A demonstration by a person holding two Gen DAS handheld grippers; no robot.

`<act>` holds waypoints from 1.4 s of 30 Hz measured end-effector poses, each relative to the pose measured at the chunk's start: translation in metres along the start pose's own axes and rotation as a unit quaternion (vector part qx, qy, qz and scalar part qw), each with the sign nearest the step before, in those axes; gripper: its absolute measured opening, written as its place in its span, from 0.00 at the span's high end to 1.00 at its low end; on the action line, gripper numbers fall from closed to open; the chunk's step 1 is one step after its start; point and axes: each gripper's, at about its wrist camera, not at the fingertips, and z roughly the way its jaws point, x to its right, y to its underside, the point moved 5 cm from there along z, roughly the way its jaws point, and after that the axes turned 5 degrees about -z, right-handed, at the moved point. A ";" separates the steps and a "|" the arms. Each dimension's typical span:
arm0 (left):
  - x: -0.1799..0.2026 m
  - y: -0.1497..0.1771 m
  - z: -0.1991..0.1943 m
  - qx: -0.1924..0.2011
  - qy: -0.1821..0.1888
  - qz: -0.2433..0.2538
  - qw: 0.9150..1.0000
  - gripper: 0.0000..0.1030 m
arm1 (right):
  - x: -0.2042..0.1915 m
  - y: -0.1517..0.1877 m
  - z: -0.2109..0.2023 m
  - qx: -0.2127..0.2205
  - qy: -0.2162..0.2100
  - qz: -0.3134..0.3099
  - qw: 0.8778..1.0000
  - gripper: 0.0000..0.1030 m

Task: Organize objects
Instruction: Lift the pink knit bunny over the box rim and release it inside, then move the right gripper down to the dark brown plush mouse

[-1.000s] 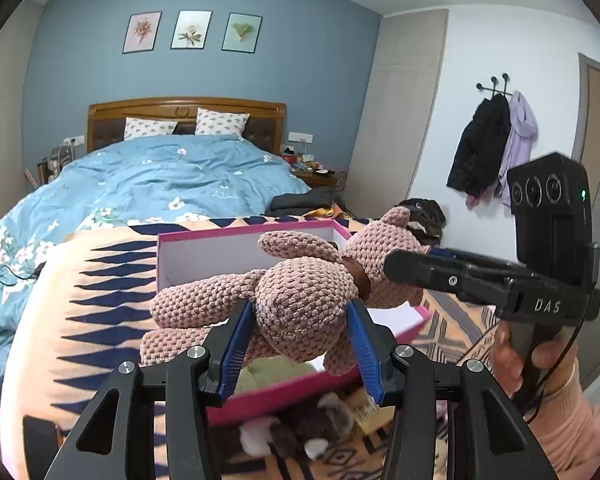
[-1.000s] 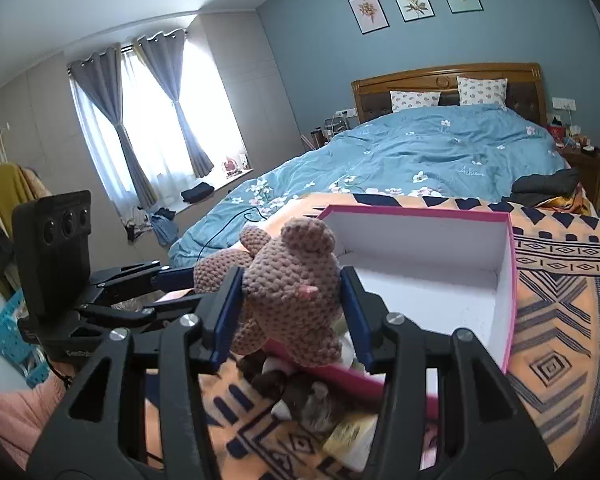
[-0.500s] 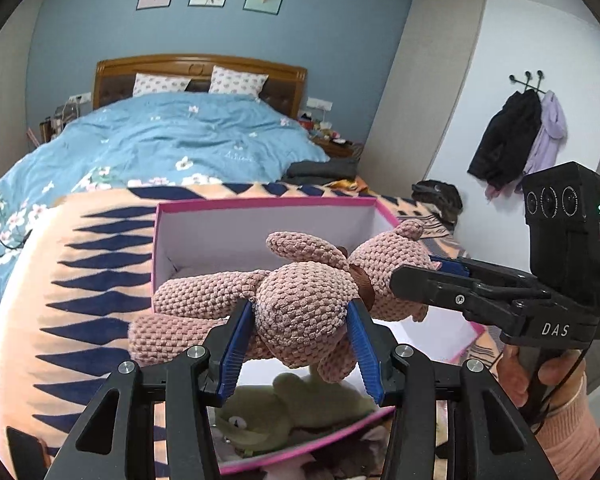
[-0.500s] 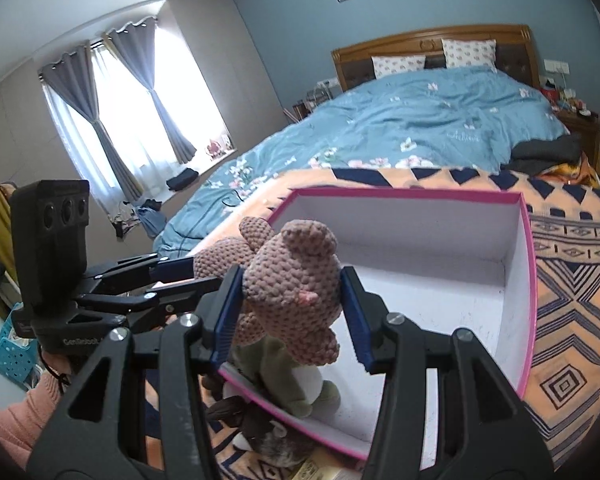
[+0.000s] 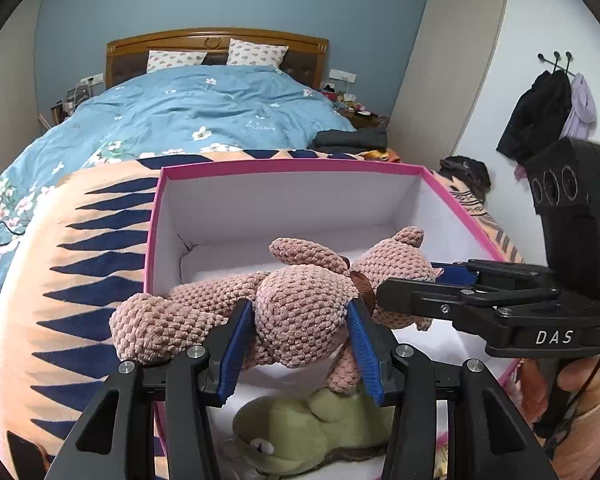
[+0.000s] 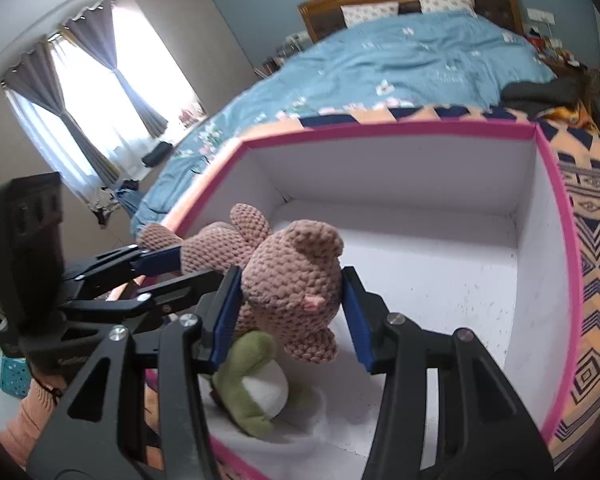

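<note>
A pink crocheted teddy bear (image 5: pixel 300 312) hangs between both grippers over the open pink box (image 5: pixel 284 168). My left gripper (image 5: pixel 300 344) is shut on its body. My right gripper (image 6: pixel 292 304) is shut on its head (image 6: pixel 296 280) and also shows at the right of the left wrist view (image 5: pixel 432 284). A green plush toy (image 5: pixel 300 436) lies on the box's white floor just under the bear; it also shows in the right wrist view (image 6: pixel 256 388). The bear's legs reach over the box's left rim (image 5: pixel 156 320).
The box (image 6: pixel 564 240) sits on an orange and navy patterned blanket (image 5: pixel 80 264) at the foot of a bed with a blue duvet (image 5: pixel 204 116). Coats hang on the right wall (image 5: pixel 548 120). A window with grey curtains (image 6: pixel 80 120) is at left.
Both grippers have carried the bear forward and down, from in front of the box to inside its rim, just above the green toy. Both stay shut on the bear.
</note>
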 end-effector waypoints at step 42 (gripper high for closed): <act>0.017 0.084 -0.097 0.080 0.032 0.055 0.995 0.39 | -0.084 0.094 -0.080 0.050 -0.033 -0.105 0.993 0.38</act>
